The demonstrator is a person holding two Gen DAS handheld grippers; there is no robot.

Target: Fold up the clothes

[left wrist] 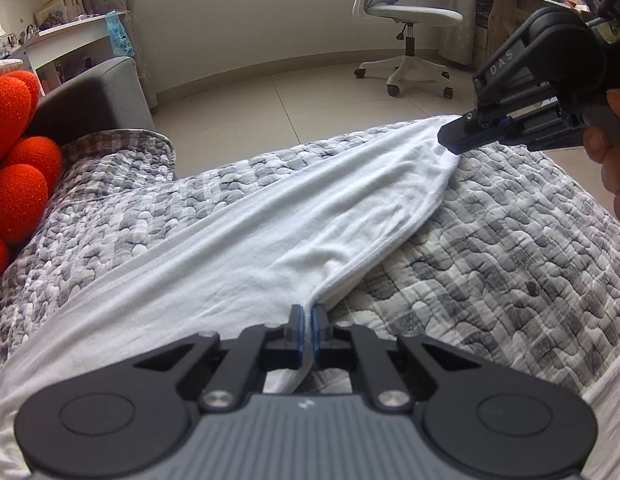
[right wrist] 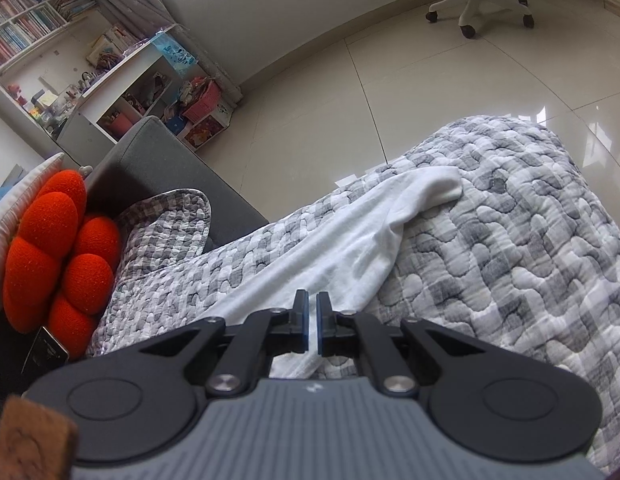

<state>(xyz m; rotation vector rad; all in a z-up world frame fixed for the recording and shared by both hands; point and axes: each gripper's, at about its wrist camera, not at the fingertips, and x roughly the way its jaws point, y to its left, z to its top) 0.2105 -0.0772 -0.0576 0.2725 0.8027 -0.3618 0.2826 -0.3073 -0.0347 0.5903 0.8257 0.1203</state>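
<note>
I am pinching the white garment (left wrist: 294, 216) with both tools, left (left wrist: 309, 312) lower centre, right (left wrist: 454, 142) upper right, folding barely begun.

A lived-in home room was the setting: a quilt (right wrist: 510, 264) covered the bed, a red cushion (right wrist: 58, 256) leaned on a grey sofa arm (right wrist: 150, 160), crowded bookshelves (right wrist: 26, 12) lined the wall, and a white swivel chair (left wrist: 406, 12) stood on the tiled floor (right wrist: 390, 92).

Soft daylight enters from the upper left; glare on the floor tiles (right wrist: 550, 120); fisheye bending and dark vignetting at corners.
</note>
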